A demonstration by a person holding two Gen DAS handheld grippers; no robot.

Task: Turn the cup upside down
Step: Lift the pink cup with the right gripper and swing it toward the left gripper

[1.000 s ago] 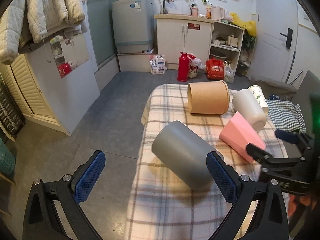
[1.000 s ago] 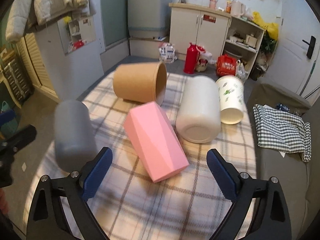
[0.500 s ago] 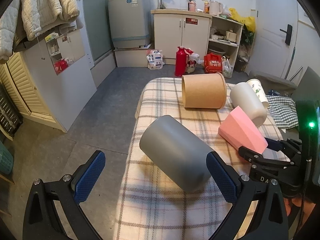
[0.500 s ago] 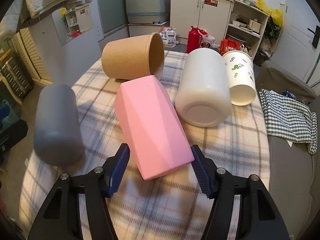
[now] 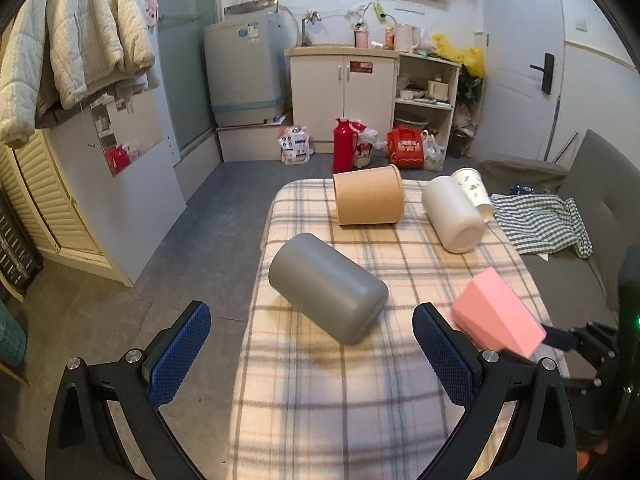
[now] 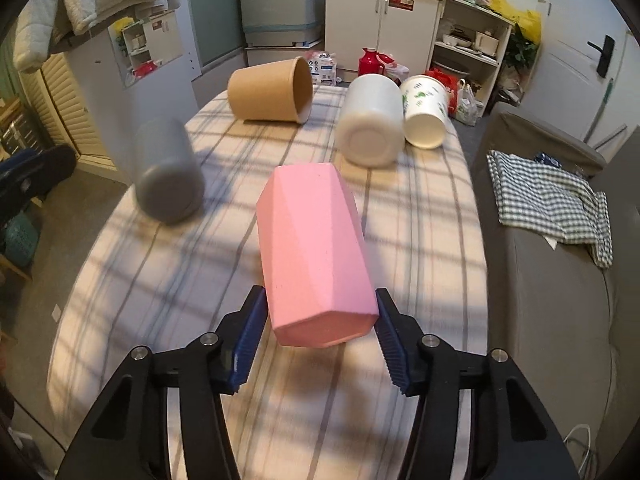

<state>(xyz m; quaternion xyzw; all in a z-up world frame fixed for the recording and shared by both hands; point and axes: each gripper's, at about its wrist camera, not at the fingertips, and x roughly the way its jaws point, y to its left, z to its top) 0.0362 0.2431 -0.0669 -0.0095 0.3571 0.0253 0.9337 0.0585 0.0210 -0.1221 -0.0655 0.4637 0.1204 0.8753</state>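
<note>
A pink faceted cup (image 6: 316, 256) is held on its side above the plaid tablecloth (image 6: 420, 220), its base end between my right gripper's blue pads. My right gripper (image 6: 320, 332) is shut on it. The cup also shows in the left wrist view (image 5: 498, 316), lifted at the right. A grey cup (image 5: 328, 286) lies on its side ahead of my left gripper (image 5: 308, 354), which is open and empty, back from the cup.
A brown paper cup (image 5: 368, 200), a white cup (image 5: 454, 216) and a printed paper cup (image 5: 472, 192) lie on their sides at the table's far end. A checked cloth (image 5: 540, 226) lies on the grey sofa (image 6: 560, 280) to the right. The floor drops off at the left.
My right gripper has closed on the pink cup's base end and lifted it off the cloth. My left gripper has drawn back from the grey cup, still open.
</note>
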